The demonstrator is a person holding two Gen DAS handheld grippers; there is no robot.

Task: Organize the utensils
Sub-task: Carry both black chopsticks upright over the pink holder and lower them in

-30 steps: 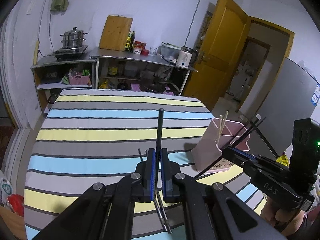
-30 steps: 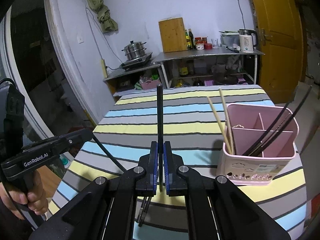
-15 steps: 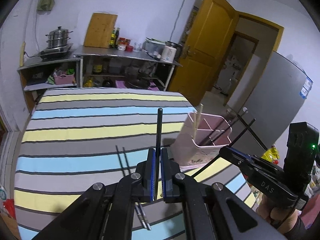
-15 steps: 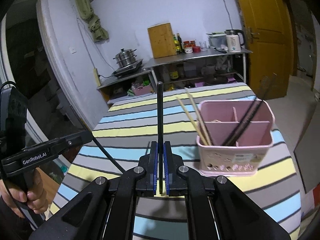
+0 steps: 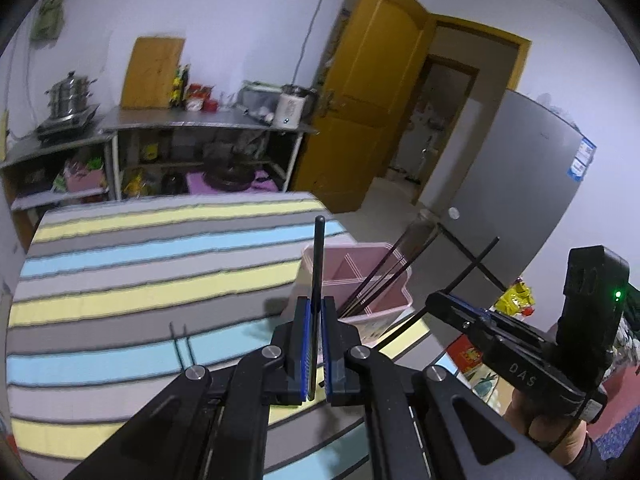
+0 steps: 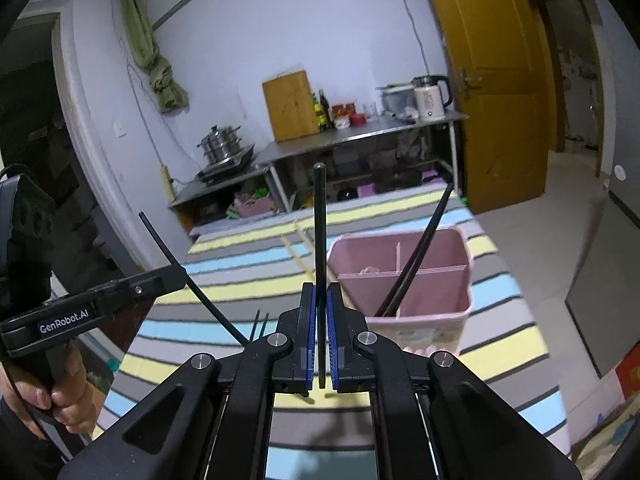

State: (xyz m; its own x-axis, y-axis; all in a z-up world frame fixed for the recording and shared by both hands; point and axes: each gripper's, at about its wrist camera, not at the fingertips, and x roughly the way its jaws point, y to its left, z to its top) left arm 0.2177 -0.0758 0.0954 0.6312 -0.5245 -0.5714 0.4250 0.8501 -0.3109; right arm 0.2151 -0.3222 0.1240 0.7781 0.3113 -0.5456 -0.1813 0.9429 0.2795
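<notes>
1. The left tongs are pressed onto a black chopstick that stands up between the pads.
2. The right tongs pinch a second black chopstick the same way.
3. The pink utensil holder sits near the right edge of the striped tabletop, with dark chopsticks leaning in it.
4. Two loose chopsticks lie on the tabletop towards its near edge.

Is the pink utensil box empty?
No. The pink box stands upright with black chopsticks leaning in one compartment; others look mostly empty.
</notes>
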